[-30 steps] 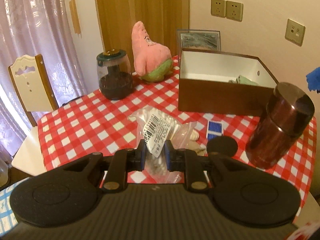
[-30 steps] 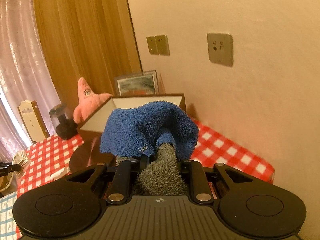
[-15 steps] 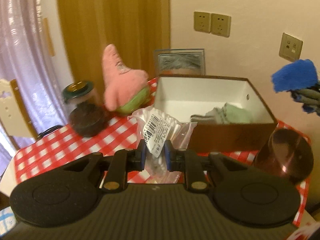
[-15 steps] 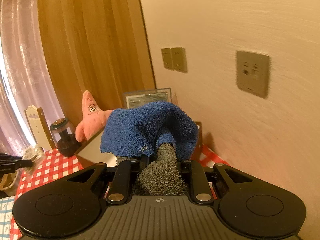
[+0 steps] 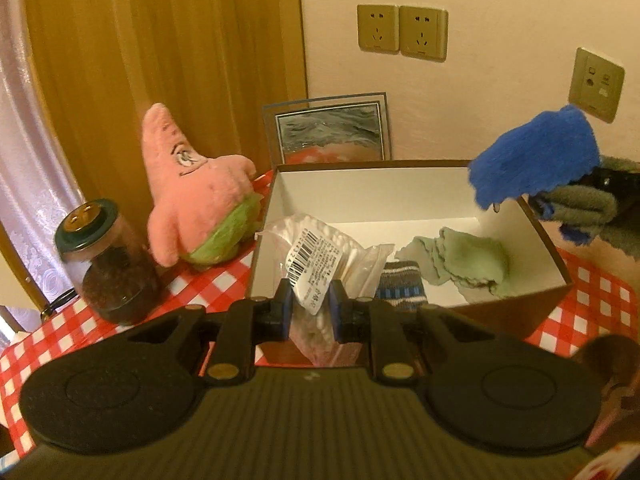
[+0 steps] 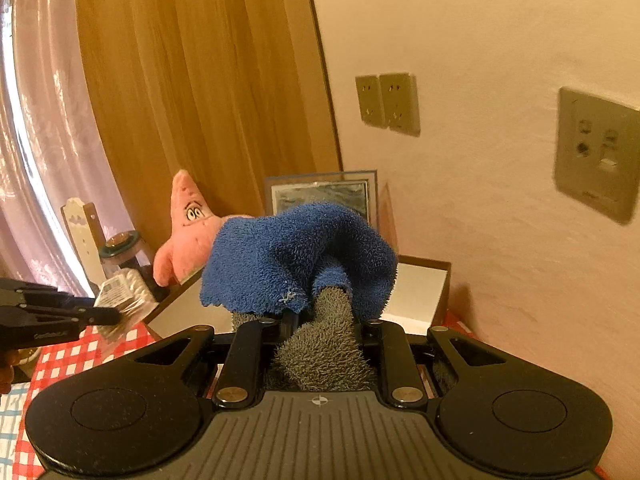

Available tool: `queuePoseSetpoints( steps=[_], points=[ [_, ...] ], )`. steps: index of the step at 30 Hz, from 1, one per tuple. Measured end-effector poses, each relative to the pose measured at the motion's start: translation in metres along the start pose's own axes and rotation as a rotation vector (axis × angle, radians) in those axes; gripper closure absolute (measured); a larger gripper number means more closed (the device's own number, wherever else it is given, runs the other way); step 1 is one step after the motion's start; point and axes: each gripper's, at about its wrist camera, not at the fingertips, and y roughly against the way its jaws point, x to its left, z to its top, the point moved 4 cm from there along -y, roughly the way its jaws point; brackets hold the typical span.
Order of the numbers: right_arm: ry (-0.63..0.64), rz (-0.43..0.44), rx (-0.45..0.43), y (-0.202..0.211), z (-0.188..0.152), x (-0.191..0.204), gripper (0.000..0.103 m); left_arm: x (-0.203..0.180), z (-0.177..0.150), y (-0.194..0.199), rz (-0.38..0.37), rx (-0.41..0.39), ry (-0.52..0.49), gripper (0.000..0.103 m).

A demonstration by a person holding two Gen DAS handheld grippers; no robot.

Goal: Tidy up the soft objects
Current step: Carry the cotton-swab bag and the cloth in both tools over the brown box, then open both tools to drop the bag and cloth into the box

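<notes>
The left tool (image 5: pixel 308 304) is clenching a crinkly plastic bag of cotton pads (image 5: pixel 320 252) over the near wall of the brown box (image 5: pixel 516 312) at the counter's (image 5: pixel 188 284) far edge. The bag is looking light, slippery and squashy, so pinching its gathered neck is suiting it. The right tool (image 6: pixel 320 320) is gripping a limp blue-and-grey towel (image 6: pixel 296 256) by a bunched fold above the box.

We see a cream wall (image 5: pixel 500 128) with a double socket (image 5: pixel 402 32) and a single plate (image 5: pixel 596 84). Amber curtain (image 5: pixel 160 40) left of it, sheer lilac curtain (image 6: pixel 36 128) backlit. Table wears a red-checked cloth (image 5: pixel 600 304); a white-backed chair (image 6: pixel 82 232) stands by the window.
</notes>
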Motion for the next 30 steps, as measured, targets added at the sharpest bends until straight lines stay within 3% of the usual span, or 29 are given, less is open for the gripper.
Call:
queuePoseSetpoints(
  steps=[10, 21, 24, 26, 30],
  points=[
    [-0.016, 0.019, 0.061, -0.068, 0.006, -0.015, 0.083, -0.005, 0.021, -0.070, 0.005, 0.055, -0.014, 0.085],
    [-0.054, 0.030, 0.084, -0.110, 0.013, -0.023, 0.083, -0.012, 0.041, -0.131, 0.008, 0.095, -0.033, 0.084],
    [-0.064, 0.033, 0.093, -0.119, 0.014, -0.023, 0.083, -0.013, 0.046, -0.143, 0.002, 0.100, -0.038, 0.077],
    [-0.068, 0.030, 0.099, -0.124, 0.013, -0.022, 0.083, -0.013, 0.048, -0.148, 0.000, 0.098, -0.041, 0.060],
    [-0.087, 0.026, 0.111, -0.132, 0.013, -0.023, 0.082, -0.009, 0.049, -0.149, 0.005, 0.105, -0.046, 0.059]
  ],
)
